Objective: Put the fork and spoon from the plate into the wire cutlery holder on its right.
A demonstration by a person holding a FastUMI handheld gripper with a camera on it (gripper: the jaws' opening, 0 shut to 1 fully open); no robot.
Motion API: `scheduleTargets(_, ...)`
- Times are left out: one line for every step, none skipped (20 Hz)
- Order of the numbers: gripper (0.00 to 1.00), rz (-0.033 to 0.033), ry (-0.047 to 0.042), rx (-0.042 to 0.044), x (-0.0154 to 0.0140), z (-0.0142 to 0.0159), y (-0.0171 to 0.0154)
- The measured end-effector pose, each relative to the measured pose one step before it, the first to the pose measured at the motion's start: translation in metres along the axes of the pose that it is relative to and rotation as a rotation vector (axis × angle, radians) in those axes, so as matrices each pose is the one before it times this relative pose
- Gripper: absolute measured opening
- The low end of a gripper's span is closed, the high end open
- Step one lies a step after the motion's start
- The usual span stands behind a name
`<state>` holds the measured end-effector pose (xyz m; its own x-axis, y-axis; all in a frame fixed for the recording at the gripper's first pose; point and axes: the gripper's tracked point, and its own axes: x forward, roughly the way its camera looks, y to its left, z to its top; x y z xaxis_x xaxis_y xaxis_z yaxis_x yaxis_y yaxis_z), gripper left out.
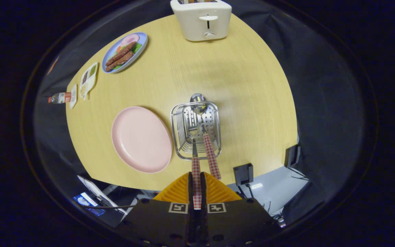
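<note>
The wire cutlery holder (pixel 196 130) stands on the wooden table just ahead of my fingers, right of the pink plate (pixel 141 139), which is bare. My gripper (pixel 196 175) is shut on the red-checked handle of the fork (pixel 196 171); its metal neck runs down into the holder, where the tines lie. The spoon (pixel 211 156) leans in the holder beside it, its checked handle sticking out toward me right of my fingers. Its bowl shows at the holder's far side.
A white toaster (pixel 201 19) stands at the table's far edge. A blue plate of food (pixel 124 51), a small divided tray (pixel 87 80) and a bottle (pixel 60 98) lie beyond the pink plate. A black clamp (pixel 243 173) sits at the near table edge.
</note>
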<state>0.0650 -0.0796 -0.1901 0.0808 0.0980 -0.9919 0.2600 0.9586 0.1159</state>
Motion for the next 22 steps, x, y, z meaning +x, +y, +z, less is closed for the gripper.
scheduleTargets(0.12,0.00158,-0.00611,0.00583,0.00007,0.00234,0.00015)
scheduleTargets(0.10,0.00535,-0.00760,0.00397,-0.00048,0.00156,0.00213)
scheduleTargets(0.08,0.01899,-0.01429,0.00296,-0.00288,0.00374,0.00502)
scheduleTargets(0.21,0.01249,-0.01713,-0.00508,-0.00148,0.00323,0.00331)
scheduleTargets(0.30,0.00952,-0.02106,-0.00597,-0.00312,0.00231,0.00224)
scheduleTargets(0.44,0.01647,-0.02603,-0.00468,-0.00304,0.00342,0.00474)
scheduleTargets(0.49,0.01227,-0.02858,-0.00981,-0.00425,0.00461,0.00362)
scheduleTargets(0.58,0.00367,-0.03079,-0.01570,-0.00415,0.00348,0.00146)
scheduleTargets(0.67,0.00266,-0.03263,-0.01606,-0.00456,0.00356,0.00089)
scheduleTargets(0.74,0.00558,-0.03776,-0.01398,-0.00506,0.00343,0.00299)
scheduleTargets(0.78,0.00453,-0.03150,-0.01060,-0.00527,0.00307,0.00202)
scheduleTargets(0.82,0.00530,-0.04091,-0.01398,-0.00627,0.00413,0.00301)
scheduleTargets(0.85,0.00083,-0.03458,-0.01358,-0.00526,0.00348,0.00206)
scheduleTargets(0.89,0.00160,-0.04035,-0.01507,-0.00569,0.00380,0.00234)
scheduleTargets(0.93,0.00338,-0.04462,-0.01133,-0.00673,0.00362,0.00348)
scheduleTargets(0.96,0.01073,-0.05171,-0.01203,-0.00728,0.00443,0.00478)
scheduleTargets(0.96,0.01149,-0.05325,-0.01695,-0.00814,0.00398,0.00624)
scheduleTargets(0.97,0.01271,-0.06182,-0.02093,-0.00881,0.00498,0.00579)
scheduleTargets(0.97,-0.00683,-0.07646,-0.02665,-0.01026,0.00789,0.00378)
scheduleTargets(0.97,-0.00347,-0.07150,-0.03282,-0.00875,0.00691,0.00528)
scheduleTargets(0.97,-0.00100,-0.06857,-0.02854,-0.01356,0.00540,0.00605)
scheduleTargets(0.97,0.00166,-0.07125,-0.02164,-0.01208,0.00583,0.00876)
